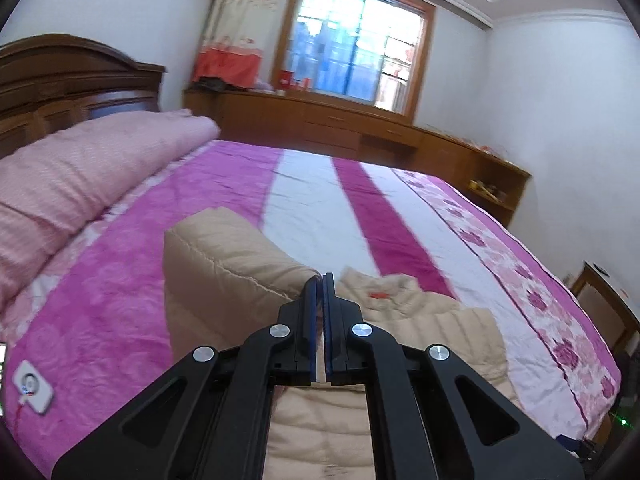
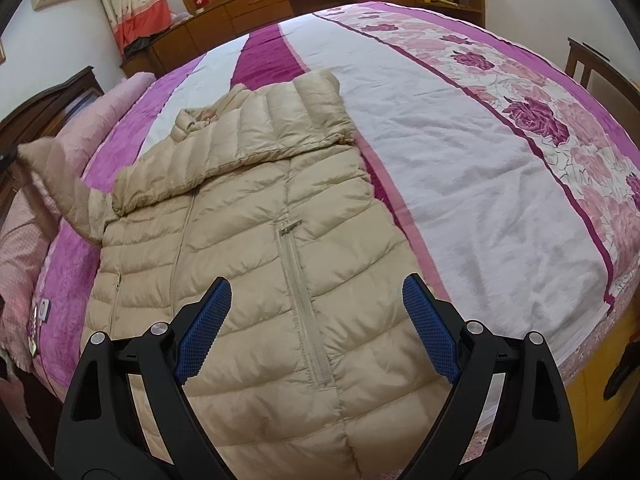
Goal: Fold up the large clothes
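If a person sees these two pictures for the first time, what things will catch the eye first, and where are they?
First comes the beige puffer jacket, lying front-up on the near left part of the bed with one sleeve folded across its chest. Under it lies the bright magenta and white bedspread, with a band of roses along its right side. The left gripper is shut on the jacket's other sleeve and lifts it, while the right gripper hangs open above the jacket's lower half.
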The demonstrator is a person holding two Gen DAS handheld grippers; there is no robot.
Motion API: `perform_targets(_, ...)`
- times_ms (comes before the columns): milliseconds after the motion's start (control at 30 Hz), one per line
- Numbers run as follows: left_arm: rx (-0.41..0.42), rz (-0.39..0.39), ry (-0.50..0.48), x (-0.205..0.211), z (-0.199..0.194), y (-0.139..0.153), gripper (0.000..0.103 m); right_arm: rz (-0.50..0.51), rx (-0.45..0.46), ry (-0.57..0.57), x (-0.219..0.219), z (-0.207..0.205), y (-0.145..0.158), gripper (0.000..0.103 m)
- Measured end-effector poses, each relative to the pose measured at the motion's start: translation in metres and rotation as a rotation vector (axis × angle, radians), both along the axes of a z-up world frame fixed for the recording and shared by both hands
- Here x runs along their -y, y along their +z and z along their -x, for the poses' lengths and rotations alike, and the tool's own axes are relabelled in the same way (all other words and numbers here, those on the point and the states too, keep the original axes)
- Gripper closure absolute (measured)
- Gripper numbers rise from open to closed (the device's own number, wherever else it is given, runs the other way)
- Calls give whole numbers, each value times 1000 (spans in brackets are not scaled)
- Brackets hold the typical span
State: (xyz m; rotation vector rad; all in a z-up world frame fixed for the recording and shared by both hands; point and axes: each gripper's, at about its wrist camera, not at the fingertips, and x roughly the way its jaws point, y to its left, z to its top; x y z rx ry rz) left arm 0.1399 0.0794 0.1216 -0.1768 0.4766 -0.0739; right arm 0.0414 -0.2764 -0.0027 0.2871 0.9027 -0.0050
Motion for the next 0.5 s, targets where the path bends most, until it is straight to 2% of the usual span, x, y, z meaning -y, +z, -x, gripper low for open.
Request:
perform_targets(200,-64,20,-102,54,-16,-35,100,8,9,-16,8,0,1,16)
perform_targets(500,-256,6,-182,111,-46,-117,100,38,-16,-27,18,-3,-10,16)
